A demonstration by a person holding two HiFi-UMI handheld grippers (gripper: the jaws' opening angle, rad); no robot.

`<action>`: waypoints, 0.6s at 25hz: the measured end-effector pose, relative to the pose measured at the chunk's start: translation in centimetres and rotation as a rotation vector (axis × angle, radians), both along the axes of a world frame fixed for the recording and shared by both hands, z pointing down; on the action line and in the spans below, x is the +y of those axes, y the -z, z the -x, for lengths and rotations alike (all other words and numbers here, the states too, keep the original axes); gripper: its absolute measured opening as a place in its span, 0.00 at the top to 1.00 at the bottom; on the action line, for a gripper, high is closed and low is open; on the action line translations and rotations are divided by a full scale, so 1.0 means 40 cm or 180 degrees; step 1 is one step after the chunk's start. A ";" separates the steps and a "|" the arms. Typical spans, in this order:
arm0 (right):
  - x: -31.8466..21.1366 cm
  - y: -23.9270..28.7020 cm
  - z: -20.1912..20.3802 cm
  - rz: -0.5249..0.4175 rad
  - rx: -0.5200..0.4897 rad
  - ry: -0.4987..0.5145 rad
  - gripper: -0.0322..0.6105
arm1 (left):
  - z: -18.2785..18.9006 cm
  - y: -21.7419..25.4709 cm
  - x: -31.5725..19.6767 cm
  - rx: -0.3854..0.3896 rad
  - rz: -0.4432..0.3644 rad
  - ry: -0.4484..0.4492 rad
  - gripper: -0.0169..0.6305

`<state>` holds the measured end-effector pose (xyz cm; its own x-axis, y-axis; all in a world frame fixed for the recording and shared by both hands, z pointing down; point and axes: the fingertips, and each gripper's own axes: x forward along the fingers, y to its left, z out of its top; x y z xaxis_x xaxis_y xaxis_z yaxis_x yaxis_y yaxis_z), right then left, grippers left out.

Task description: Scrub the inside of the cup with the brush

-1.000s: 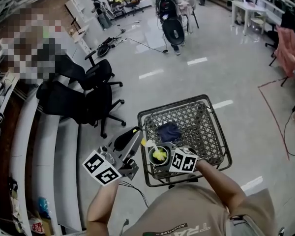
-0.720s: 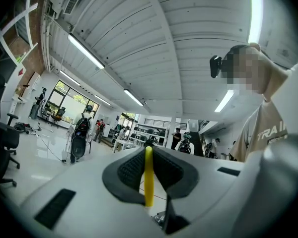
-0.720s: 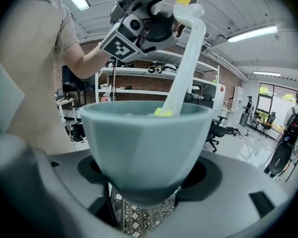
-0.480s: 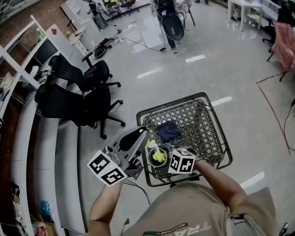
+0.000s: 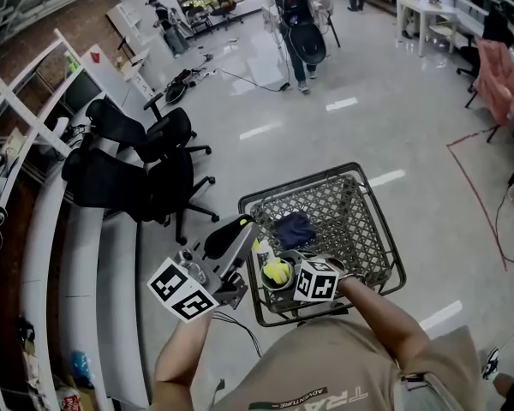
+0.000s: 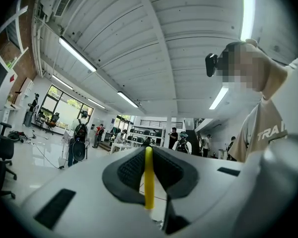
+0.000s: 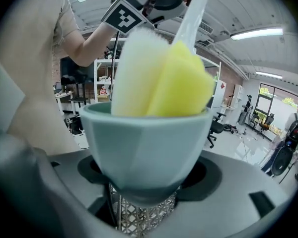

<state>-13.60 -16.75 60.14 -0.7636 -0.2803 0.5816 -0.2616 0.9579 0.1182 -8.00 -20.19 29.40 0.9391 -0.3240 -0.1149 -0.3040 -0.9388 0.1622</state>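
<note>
A pale teal cup (image 5: 276,278) sits over the near-left corner of the wire basket (image 5: 367,229), with my right gripper (image 5: 296,274) shut on it. In the right gripper view the cup (image 7: 146,138) fills the space between the jaws. The brush's yellow and white sponge head (image 7: 164,78) stands inside it, seen from above as a yellow sponge head (image 5: 277,270). My left gripper (image 5: 238,232) is to the cup's left and shut on the brush's thin yellow handle (image 6: 148,177). The cup's inside bottom is hidden by the sponge.
A dark blue cloth (image 5: 293,228) lies in the basket beyond the cup. Black office chairs (image 5: 146,165) stand to the left on the shiny floor. A white curved counter (image 5: 77,255) runs along the left edge. A cable (image 5: 240,332) trails under the left gripper.
The left gripper has shifted slightly up and away, and the brush handle moved with it. The sponge head stays in the cup. The right gripper and cup have hardly moved.
</note>
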 end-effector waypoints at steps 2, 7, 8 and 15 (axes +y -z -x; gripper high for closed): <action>0.000 -0.011 -0.003 0.0030 0.0021 -0.0008 0.35 | 0.002 0.011 -0.001 0.0014 -0.0023 -0.0005 0.89; -0.004 -0.049 -0.010 0.0143 0.0054 -0.0045 0.35 | 0.006 0.038 0.009 0.0090 -0.0070 -0.0054 0.89; -0.003 -0.057 -0.013 0.0163 0.0070 -0.0047 0.35 | 0.007 0.046 0.014 0.0103 -0.0101 -0.0062 0.89; -0.026 -0.063 -0.046 0.0186 0.0054 -0.0169 0.35 | 0.028 0.083 0.019 0.0161 -0.0173 -0.0071 0.89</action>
<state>-11.77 -17.78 62.65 -0.7384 -0.2854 0.6109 -0.3107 0.9481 0.0674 -9.10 -19.42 26.07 0.9385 -0.2949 -0.1793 -0.2755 -0.9531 0.1256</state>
